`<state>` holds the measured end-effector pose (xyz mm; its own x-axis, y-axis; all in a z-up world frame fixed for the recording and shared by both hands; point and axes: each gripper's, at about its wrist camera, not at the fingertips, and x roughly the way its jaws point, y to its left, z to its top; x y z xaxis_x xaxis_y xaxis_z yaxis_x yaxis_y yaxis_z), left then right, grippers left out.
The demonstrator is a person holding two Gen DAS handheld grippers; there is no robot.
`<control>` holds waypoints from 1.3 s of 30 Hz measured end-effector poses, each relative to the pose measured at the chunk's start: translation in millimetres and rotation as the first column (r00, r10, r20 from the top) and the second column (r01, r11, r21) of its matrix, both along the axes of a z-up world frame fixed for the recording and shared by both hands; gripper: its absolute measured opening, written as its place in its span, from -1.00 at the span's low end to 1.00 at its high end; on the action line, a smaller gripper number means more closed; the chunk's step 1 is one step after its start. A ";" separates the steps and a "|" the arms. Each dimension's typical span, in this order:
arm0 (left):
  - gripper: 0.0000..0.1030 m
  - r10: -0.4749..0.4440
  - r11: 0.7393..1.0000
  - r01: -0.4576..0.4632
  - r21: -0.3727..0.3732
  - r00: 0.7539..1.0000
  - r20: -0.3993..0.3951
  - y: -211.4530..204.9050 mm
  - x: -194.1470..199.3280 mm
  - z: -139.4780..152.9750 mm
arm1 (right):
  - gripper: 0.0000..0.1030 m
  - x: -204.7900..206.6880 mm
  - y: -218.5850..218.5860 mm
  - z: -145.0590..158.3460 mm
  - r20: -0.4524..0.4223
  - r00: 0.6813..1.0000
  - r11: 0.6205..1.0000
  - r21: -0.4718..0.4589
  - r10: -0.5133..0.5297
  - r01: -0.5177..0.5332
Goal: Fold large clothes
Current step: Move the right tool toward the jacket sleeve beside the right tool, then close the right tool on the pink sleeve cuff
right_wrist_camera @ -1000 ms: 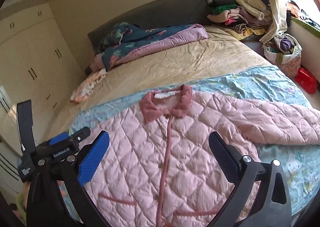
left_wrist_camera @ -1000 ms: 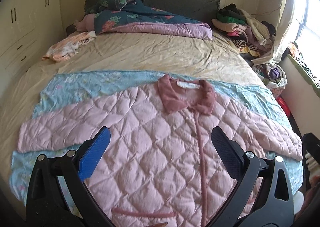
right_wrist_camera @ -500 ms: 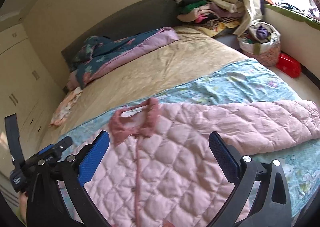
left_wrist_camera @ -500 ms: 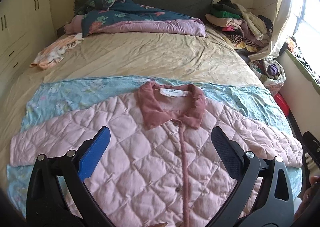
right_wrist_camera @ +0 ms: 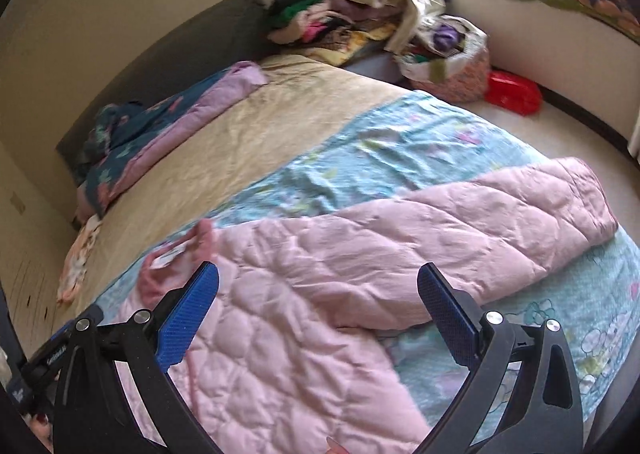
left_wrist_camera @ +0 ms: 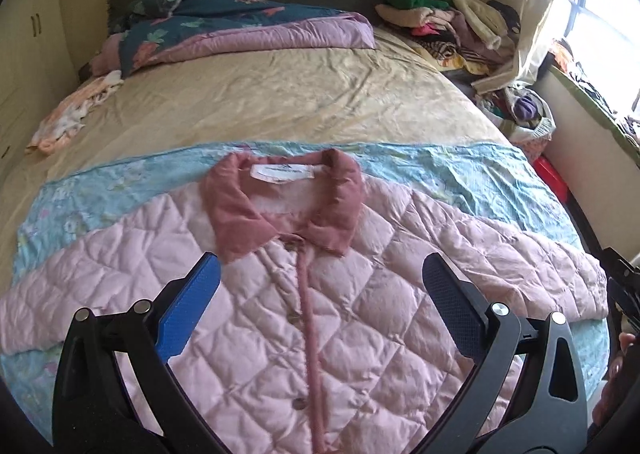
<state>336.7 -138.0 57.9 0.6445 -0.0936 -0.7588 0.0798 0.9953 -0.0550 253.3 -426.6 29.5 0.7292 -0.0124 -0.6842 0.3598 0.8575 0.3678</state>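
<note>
A pink quilted jacket (left_wrist_camera: 360,314) with a darker pink collar (left_wrist_camera: 280,206) lies flat, front up and buttoned, on a light blue sheet (left_wrist_camera: 480,174) across the bed. Both sleeves are spread sideways. My left gripper (left_wrist_camera: 320,310) is open and empty, hovering over the chest just below the collar. My right gripper (right_wrist_camera: 318,310) is open and empty above the jacket's body (right_wrist_camera: 280,354), near where the right sleeve (right_wrist_camera: 480,222) joins it. The sleeve runs toward the bed's right edge.
A beige bedsheet (left_wrist_camera: 280,94) covers the far bed. A dark floral quilt (left_wrist_camera: 224,26) lies by the headboard. A clothes pile (left_wrist_camera: 448,22), a full bag (right_wrist_camera: 448,54) and a red object (right_wrist_camera: 512,92) sit at the right. A small garment (left_wrist_camera: 68,114) lies far left.
My left gripper has moved up the jacket toward the collar. My right gripper has swung right, so the right sleeve now fills its view. Both stayed open.
</note>
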 end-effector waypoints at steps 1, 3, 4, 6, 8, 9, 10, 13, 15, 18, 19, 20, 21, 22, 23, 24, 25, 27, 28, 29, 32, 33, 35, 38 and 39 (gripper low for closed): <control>0.84 0.001 1.000 -0.001 0.011 1.000 -0.008 -3.1 2.1 -5.3 | 0.92 -1.0 -9.3 -5.8 -0.010 1.000 1.000 -0.003 -0.025 0.025; 0.84 -0.004 1.000 0.005 0.014 1.000 -0.025 -7.8 5.0 -14.9 | 0.92 -2.4 -25.3 -16.7 -0.023 0.998 0.998 0.006 -0.060 0.061; 0.84 -0.003 1.000 0.004 0.016 0.999 -0.035 -9.8 6.4 -20.5 | 0.92 -3.2 -33.1 -21.8 -0.031 0.996 0.997 0.008 -0.079 0.080; 0.84 -0.004 1.000 0.005 0.013 0.998 -0.057 -12.7 9.8 -31.2 | 0.92 -3.8 -47.2 -32.0 -0.048 0.993 0.994 0.017 -0.107 0.108; 0.84 -0.003 1.000 0.004 0.012 0.997 -0.079 -14.0 12.9 -40.2 | 0.92 -4.7 -59.9 -40.3 -0.061 0.989 0.990 0.027 -0.137 0.138; 0.84 -0.007 1.000 0.008 0.015 0.996 -0.087 -15.7 14.0 -45.5 | 0.92 -5.8 -68.9 -45.9 -0.067 0.986 0.987 0.040 -0.153 0.156; 0.84 -0.007 1.000 0.009 0.021 0.996 -0.094 -17.0 15.3 -49.6 | 0.92 -6.8 -74.6 -49.1 -0.071 0.984 0.985 0.048 -0.163 0.167; 0.84 -0.008 0.999 0.011 0.030 0.994 -0.110 -19.9 18.3 -62.1 | 0.92 -10.2 -93.4 -61.4 -0.096 0.973 0.975 0.054 -0.211 0.217; 0.84 -0.011 1.000 0.014 0.023 0.992 -0.126 -20.1 20.2 -70.6 | 0.92 -12.3 -106.3 -71.8 -0.113 0.965 0.967 0.073 -0.236 0.245; 0.84 -0.012 1.000 0.015 0.017 0.989 -0.147 -20.6 23.6 -83.1 | 0.92 -17.8 -126.4 -87.5 -0.142 0.948 0.947 0.107 -0.286 0.302; 0.84 -0.013 1.000 0.016 0.020 0.989 -0.149 -20.9 24.7 -86.8 | 0.92 -20.1 -132.9 -93.0 -0.156 0.939 0.938 0.113 -0.308 0.326; 0.84 -0.013 0.999 0.017 0.027 0.988 -0.151 -21.2 25.7 -90.3 | 0.92 -21.3 -137.6 -97.2 -0.170 0.931 0.932 0.115 -0.323 0.345; 0.84 -0.012 0.999 0.017 0.032 0.988 -0.154 -21.0 26.8 -93.1 | 0.92 -23.2 -143.7 -102.5 -0.185 0.922 0.923 0.121 -0.340 0.365; 0.84 -0.011 0.999 0.017 0.031 0.987 -0.159 -20.4 28.2 -96.4 | 0.92 -25.4 -150.6 -108.3 -0.195 0.913 0.913 0.133 -0.357 0.385; 0.84 -0.012 0.999 0.017 0.028 0.986 -0.165 -19.9 29.2 -99.5 | 0.92 -26.9 -156.3 -113.5 -0.206 0.905 0.904 0.141 -0.371 0.403; 0.84 -0.011 0.999 0.016 0.029 0.985 -0.172 -19.2 30.4 -103.3 | 0.92 -28.9 -160.8 -117.6 -0.221 0.895 0.895 0.141 -0.388 0.423; 0.84 -0.008 0.999 0.014 0.035 0.985 -0.172 -19.2 30.9 -105.2 | 0.92 -31.1 -166.3 -122.4 -0.230 0.885 0.884 0.149 -0.405 0.443; 0.84 -0.002 0.999 0.010 0.045 0.984 -0.175 -18.0 32.6 -109.7 | 0.92 -33.3 -174.8 -130.3 -0.246 0.872 0.867 0.166 -0.424 0.469; 0.84 -0.002 0.999 0.009 0.040 0.984 -0.178 -16.7 33.4 -111.6 | 0.92 -34.6 -180.9 -136.2 -0.258 0.861 0.855 0.176 -0.439 0.489; 0.84 -0.002 0.999 0.008 0.036 0.984 -0.179 -15.6 34.4 -113.1 | 0.92 -35.1 -184.6 -139.5 -0.267 0.854 0.847 0.181 -0.448 0.501; 0.84 0.003 0.999 0.007 0.050 0.983 -0.183 -12.6 38.4 -118.4 | 0.92 -37.6 -198.2 -153.2 -0.294 0.828 0.812 0.213 -0.477 0.543; 0.84 0.008 0.998 0.003 0.057 0.983 -0.184 -11.8 39.9 -119.7 | 0.92 -38.0 -202.1 -157.0 -0.298 0.821 0.802 0.221 -0.486 0.555; 0.84 0.016 0.998 -0.004 0.064 0.981 -0.192 -9.3 43.9 -122.5 | 0.92 -37.9 -211.2 -167.1 -0.311 0.807 0.781 0.238 -0.503 0.578; 0.84 0.014 0.999 -0.004 0.048 0.975 -0.220 -2.4 48.8 -125.7 | 0.92 -40.4 -223.0 -175.1 -0.278 0.796 0.751 0.273 -0.537 0.602; 0.84 0.019 0.999 -0.009 0.047 0.974 -0.226 0.5 49.3 -125.3 | 0.90 -40.5 -224.6 -174.3 -0.261 0.796 0.751 0.267 -0.546 0.604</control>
